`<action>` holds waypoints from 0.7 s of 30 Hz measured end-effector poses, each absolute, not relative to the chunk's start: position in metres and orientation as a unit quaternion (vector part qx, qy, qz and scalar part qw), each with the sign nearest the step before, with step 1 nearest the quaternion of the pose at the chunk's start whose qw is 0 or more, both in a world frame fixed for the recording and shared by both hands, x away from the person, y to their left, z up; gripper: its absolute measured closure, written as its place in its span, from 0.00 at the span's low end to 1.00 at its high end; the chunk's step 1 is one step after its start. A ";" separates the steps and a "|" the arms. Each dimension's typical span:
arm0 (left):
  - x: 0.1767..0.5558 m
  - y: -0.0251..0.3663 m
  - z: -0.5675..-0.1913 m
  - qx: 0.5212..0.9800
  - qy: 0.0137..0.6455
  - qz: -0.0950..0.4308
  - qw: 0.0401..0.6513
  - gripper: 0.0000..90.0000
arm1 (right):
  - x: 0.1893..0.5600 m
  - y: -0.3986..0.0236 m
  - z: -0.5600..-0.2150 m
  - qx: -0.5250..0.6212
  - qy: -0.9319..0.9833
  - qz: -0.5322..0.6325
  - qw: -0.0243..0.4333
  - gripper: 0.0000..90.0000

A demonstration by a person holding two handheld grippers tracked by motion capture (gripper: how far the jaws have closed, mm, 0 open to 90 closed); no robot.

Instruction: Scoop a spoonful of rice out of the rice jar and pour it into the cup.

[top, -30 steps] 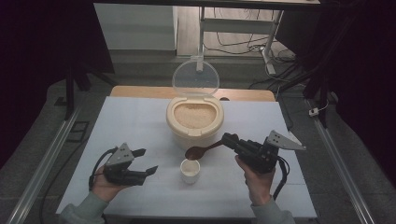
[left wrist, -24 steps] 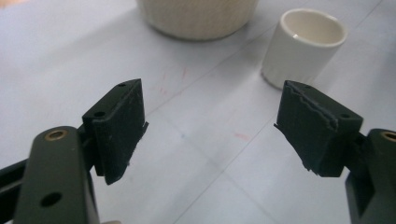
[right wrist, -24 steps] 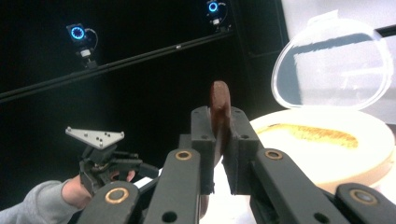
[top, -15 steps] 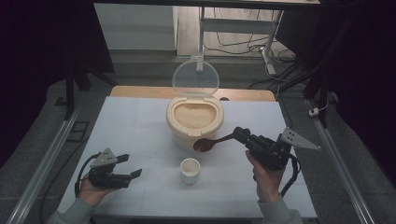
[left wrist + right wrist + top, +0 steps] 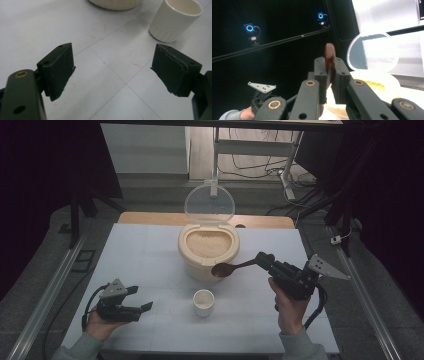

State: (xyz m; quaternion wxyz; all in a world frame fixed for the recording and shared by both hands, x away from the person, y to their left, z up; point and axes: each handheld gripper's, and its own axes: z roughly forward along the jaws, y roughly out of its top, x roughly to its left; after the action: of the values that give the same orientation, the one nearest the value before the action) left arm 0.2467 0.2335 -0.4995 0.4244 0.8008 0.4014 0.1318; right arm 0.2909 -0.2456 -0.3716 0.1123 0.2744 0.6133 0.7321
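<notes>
Gripping the spoon [image 5: 231, 268] above the rice tub's [image 5: 200, 266] rim, right tool [image 5: 265, 260] clenched; left tool [image 5: 141, 298] released.

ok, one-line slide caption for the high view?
Right gripper holds a wooden spoon by the open rice container; left gripper open, cup between.

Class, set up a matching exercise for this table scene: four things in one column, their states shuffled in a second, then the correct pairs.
1. brown wooden spoon
2. small white ceramic cup
3. clear round lid
4. left gripper

A. jaws apart, nothing between them
B. hinged up behind the cream rice container
C. clamped in the right gripper
D. standing upright on the white table

Pairs: 1-C, 2-D, 3-B, 4-A
</notes>
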 end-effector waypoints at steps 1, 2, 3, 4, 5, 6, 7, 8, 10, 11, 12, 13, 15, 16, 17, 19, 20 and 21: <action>0.247 0.233 -0.500 0.801 0.402 0.131 0.424 0.20 | 0.292 -0.245 -0.370 0.272 0.612 0.734 0.115 0.92; 0.247 0.233 -0.500 0.801 0.402 0.131 0.424 0.20 | 0.292 -0.245 -0.370 0.272 0.612 0.734 0.115 0.92; 0.247 0.232 -0.500 0.802 0.402 0.130 0.423 0.20 | 0.294 -0.244 -0.367 0.271 0.609 0.736 0.116 0.92; 0.247 0.232 -0.500 0.802 0.402 0.130 0.423 0.20 | 0.295 -0.244 -0.365 0.271 0.607 0.738 0.117 0.92; 0.247 0.232 -0.500 0.803 0.401 0.130 0.422 0.20 | 0.296 -0.243 -0.364 0.270 0.605 0.739 0.117 0.92; 0.247 0.232 -0.500 0.803 0.401 0.130 0.422 0.20 | 0.296 -0.243 -0.364 0.270 0.605 0.739 0.117 0.92; 0.247 0.232 -0.501 0.804 0.400 0.130 0.421 0.20 | 0.298 -0.243 -0.361 0.269 0.603 0.741 0.119 0.92; 0.247 0.232 -0.501 0.804 0.400 0.130 0.421 0.20 | 0.299 -0.242 -0.360 0.269 0.602 0.742 0.122 0.92; 0.247 0.230 -0.502 0.806 0.399 0.128 0.418 0.19 | 0.302 -0.241 -0.358 0.270 0.597 0.746 0.122 0.92; 0.247 0.230 -0.502 0.806 0.399 0.128 0.418 0.19 | 0.304 -0.241 -0.357 0.270 0.595 0.747 0.122 0.92; 0.247 0.230 -0.502 0.807 0.399 0.129 0.417 0.19 | 0.307 -0.240 -0.356 0.272 0.592 0.749 0.122 0.92; 0.247 0.230 -0.502 0.807 0.399 0.129 0.417 0.19 | 0.307 -0.240 -0.356 0.272 0.592 0.749 0.122 0.92; 0.248 0.230 -0.503 0.807 0.399 0.128 0.416 0.19 | 0.314 -0.238 -0.354 0.276 0.587 0.750 0.124 0.92; 0.248 0.230 -0.503 0.807 0.399 0.128 0.415 0.19 | 0.317 -0.237 -0.354 0.278 0.587 0.750 0.124 0.92; 0.248 0.230 -0.503 0.807 0.399 0.128 0.415 0.19 | 0.320 -0.236 -0.353 0.282 0.584 0.751 0.122 0.92; 0.248 0.230 -0.504 0.808 0.399 0.127 0.414 0.19 | 0.323 -0.235 -0.353 0.285 0.583 0.751 0.120 0.92; 0.248 0.231 -0.504 0.808 0.399 0.126 0.415 0.19 | 0.325 -0.234 -0.353 0.289 0.582 0.751 0.121 0.92; 0.248 0.231 -0.504 0.808 0.399 0.126 0.415 0.19 | 0.328 -0.233 -0.353 0.291 0.583 0.749 0.121 0.92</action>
State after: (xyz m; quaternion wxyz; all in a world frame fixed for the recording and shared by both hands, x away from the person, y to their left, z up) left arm 0.2481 0.2307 -0.5045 0.4147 0.8080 0.3993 0.1256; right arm 0.3281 -0.2332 -0.3531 0.1210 0.2909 0.5831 0.7488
